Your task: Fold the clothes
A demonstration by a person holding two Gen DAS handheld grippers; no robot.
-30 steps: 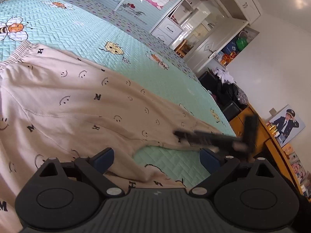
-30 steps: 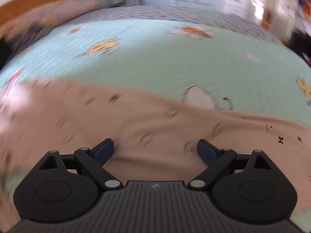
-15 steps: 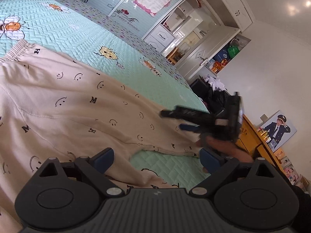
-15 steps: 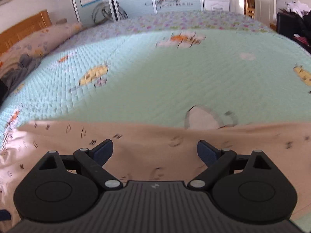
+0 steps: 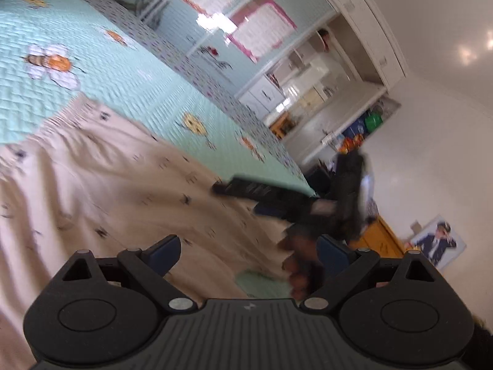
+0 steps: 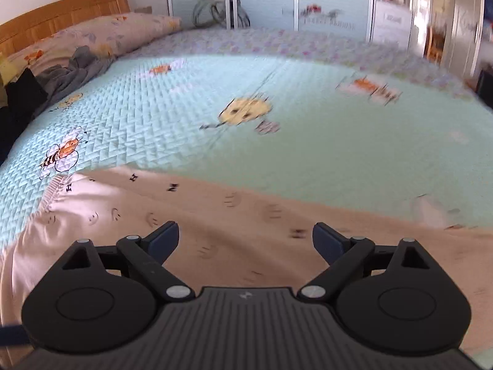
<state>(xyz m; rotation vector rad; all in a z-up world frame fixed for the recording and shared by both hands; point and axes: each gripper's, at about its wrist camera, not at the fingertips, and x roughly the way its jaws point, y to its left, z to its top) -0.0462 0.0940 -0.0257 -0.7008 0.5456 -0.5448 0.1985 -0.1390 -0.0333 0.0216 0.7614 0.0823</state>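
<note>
Beige trousers (image 5: 101, 191) with a smiley and letter print lie spread on a teal quilted bed cover (image 5: 101, 71). Their gathered waistband (image 6: 52, 189) is at the left in the right wrist view. My left gripper (image 5: 248, 251) hangs open over the trousers' near edge, nothing between its fingers. My right gripper (image 6: 245, 240) is open above the beige cloth (image 6: 222, 228). From the left wrist view the right gripper (image 5: 234, 194) reaches in from the right, blurred, over the trouser leg, held by a hand (image 5: 303, 265).
A pillow (image 6: 101, 35) and a grey garment (image 6: 71, 71) lie by the wooden headboard (image 6: 61, 14). Wardrobe doors (image 6: 268, 3) stand beyond the bed. A white shelf unit (image 5: 332, 92) and an orange cabinet (image 5: 382, 237) stand off the bed's right end.
The right gripper has swung left along the trousers, so the waistband now shows in its view. The left gripper has moved in over the cloth and tilted; both views are blurred.
</note>
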